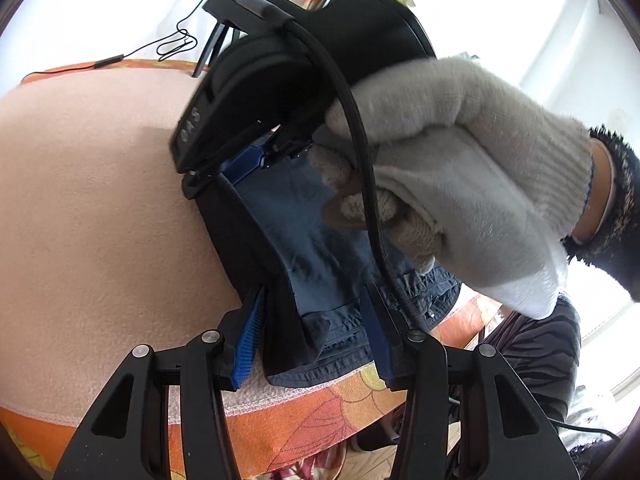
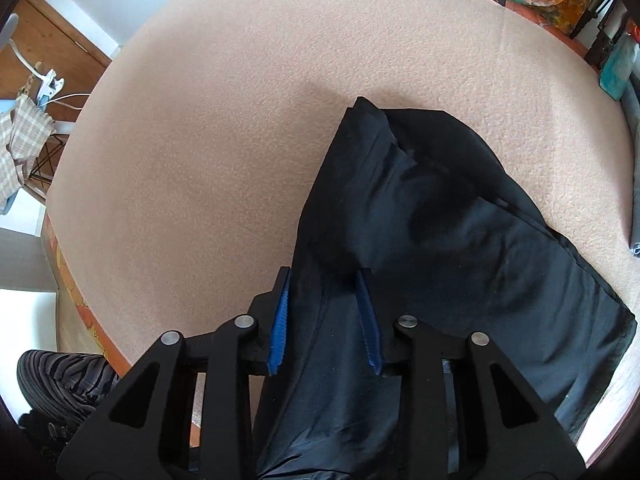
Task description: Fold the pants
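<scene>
Dark navy pants [image 2: 440, 232] lie on a pink fleece blanket [image 2: 200, 140], folded over, with one end running under my right gripper [image 2: 326, 276]. Its jaws are open, with pants fabric between the blue pads. In the left wrist view the pants' elastic waistband [image 1: 336, 340] lies between the open jaws of my left gripper [image 1: 314, 296]. The right gripper's black body [image 1: 280, 92] sits just beyond, held by a white-gloved hand [image 1: 460, 152], its pads at the pants.
The blanket covers an orange floral tablecloth [image 1: 300, 420] whose front edge is close. A black stand [image 1: 232, 12] and cable sit at the far side. A drying rack with cloths [image 2: 24, 132] stands off to the left.
</scene>
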{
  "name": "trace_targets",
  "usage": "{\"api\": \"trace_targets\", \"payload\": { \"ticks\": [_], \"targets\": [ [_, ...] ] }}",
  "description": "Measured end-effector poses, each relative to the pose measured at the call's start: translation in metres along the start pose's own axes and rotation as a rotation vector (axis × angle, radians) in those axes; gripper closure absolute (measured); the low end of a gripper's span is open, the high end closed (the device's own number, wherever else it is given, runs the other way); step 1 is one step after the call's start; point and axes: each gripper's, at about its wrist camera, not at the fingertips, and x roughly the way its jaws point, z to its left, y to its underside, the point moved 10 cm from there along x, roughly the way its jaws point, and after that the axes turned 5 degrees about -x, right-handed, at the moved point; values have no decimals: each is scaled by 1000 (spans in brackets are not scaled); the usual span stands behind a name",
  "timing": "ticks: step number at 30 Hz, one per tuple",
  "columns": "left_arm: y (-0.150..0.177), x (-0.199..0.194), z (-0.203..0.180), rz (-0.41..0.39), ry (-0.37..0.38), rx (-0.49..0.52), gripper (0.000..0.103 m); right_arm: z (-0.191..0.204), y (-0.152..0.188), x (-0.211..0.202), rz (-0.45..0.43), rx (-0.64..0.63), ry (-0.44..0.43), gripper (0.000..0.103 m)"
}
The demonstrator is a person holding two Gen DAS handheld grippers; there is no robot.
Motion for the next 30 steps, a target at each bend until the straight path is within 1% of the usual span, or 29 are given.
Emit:
{"api": "trace_targets", "payload": {
  "ticks": [1, 3, 5, 7, 9, 11, 13, 15, 18, 20, 24, 26, 28, 30],
  "targets": [
    [0, -1, -1, 0, 4, 4, 58, -2, 2, -2, -19, 3, -18, 79],
    [-2, -3, -1, 3, 14, 10, 58, -4, 5, -5, -54, 21, -54, 90],
    [-2, -11, 2, 3, 34, 4, 58, -9, 7, -12, -102, 47, -107, 94],
    [-3, -21, 5, -7, 62, -12, 58, -14, 9, -25, -165, 83, -178, 96],
    [-6, -35, 11, -35, 70, -24, 58, -24, 11, -42, -246, 140, -257, 96],
    [-10, -45, 15, -60, 76, -36, 58, -35, 12, -55, -299, 200, -318, 97],
    [-17, -51, 21, -90, 44, -30, 58, -45, 18, -66, -345, 249, -373, 98],
    [-25, -53, 29, -110, 4, -30, 58, -53, 24, -81, -391, 277, -402, 98],
    [-36, -49, 37, -119, -18, -48, 58, -63, 30, -102, -456, 303, -421, 98],
    [-43, -34, 36, -88, -47, -32, 58, -71, 35, -115, -489, 305, -415, 98],
    [-58, -5, 22, -26, -47, 42, 58, -90, 43, -142, -549, 326, -405, 98],
    [-60, 14, 14, 10, -55, 93, 58, -100, 47, -148, -564, 337, -387, 98],
    [-59, 27, 9, 25, -68, 140, 58, -115, 55, -152, -571, 366, -372, 98],
    [-60, 39, 2, 35, -56, 158, 58, -136, 65, -154, -575, 400, -365, 98]
  ]
}}
